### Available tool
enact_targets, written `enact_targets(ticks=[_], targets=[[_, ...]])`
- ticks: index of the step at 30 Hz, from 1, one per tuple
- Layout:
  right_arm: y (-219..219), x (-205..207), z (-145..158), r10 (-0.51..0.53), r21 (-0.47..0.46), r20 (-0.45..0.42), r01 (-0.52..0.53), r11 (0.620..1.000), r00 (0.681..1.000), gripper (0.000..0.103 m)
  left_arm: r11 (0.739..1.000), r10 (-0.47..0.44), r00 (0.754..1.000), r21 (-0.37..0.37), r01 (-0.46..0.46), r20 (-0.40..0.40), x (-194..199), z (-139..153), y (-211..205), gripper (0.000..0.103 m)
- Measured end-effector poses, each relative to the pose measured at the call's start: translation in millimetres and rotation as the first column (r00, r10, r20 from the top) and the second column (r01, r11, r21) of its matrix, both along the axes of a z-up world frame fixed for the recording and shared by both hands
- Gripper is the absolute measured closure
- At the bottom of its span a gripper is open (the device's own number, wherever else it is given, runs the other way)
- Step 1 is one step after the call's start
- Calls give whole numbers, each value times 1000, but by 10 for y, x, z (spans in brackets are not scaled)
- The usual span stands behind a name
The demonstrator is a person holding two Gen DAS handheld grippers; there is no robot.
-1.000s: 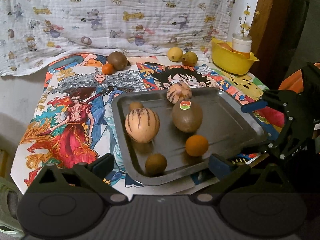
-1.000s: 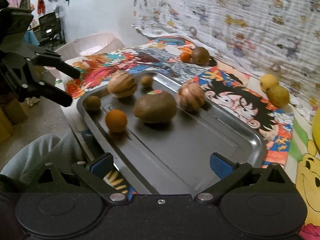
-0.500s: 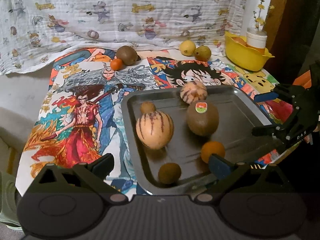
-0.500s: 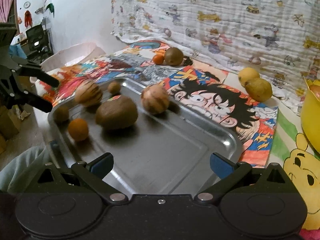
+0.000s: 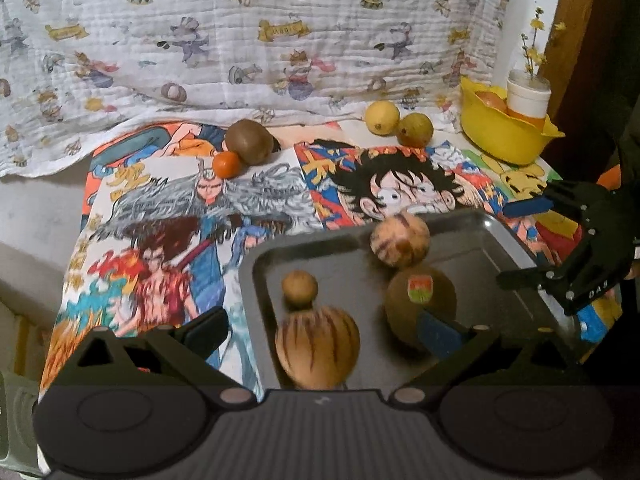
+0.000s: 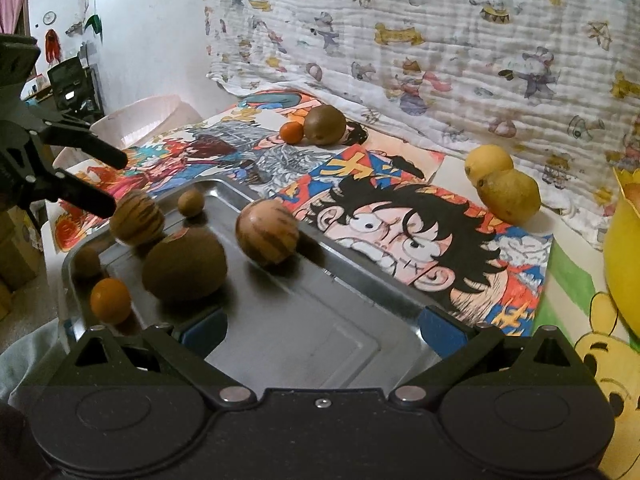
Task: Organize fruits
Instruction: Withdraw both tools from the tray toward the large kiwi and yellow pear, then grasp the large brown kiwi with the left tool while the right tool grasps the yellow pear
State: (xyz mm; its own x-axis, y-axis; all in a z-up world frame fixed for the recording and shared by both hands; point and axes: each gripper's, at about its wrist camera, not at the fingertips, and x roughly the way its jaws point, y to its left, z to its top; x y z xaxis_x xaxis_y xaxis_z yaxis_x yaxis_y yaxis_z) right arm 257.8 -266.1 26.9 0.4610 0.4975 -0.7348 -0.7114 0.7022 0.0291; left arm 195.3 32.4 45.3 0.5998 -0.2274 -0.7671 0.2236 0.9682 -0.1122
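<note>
Grey tray point(image 6: 304, 320); striped tan melon point(image 6: 267, 231); yellow bowl point(image 5: 502, 136).

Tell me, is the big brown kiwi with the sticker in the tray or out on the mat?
In the tray. The stickered kiwi rests on the metal tray floor, inside its raised rim, between two striped melons.

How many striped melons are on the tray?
2. One striped melon sits at the tray's left end beside the left tool; the other striped melon lies along the far rim. None seems hidden.

We see a cartoon-print sheet point(image 6: 440, 40) hung behind, a white wall point(image 6: 160, 32) left, and a chair point(image 6: 74, 88).
</note>
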Motion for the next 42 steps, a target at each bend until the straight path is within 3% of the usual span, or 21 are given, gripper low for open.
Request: enact_targets(ticks=[18,34,42], targets=[[167,693,187,-34,2,54,34,999,998,1,999,-14,998,-29,15,60,912,38,-30,1],[366,1105,104,-69,-7,75,69,998,995,1,997,-30,996,-68,36,84,1523,-143,48,1],[304,1356,63,-216,61,86,211,976,973,1,999,-5,992,-32,9,130,1754,-246,47,1]])
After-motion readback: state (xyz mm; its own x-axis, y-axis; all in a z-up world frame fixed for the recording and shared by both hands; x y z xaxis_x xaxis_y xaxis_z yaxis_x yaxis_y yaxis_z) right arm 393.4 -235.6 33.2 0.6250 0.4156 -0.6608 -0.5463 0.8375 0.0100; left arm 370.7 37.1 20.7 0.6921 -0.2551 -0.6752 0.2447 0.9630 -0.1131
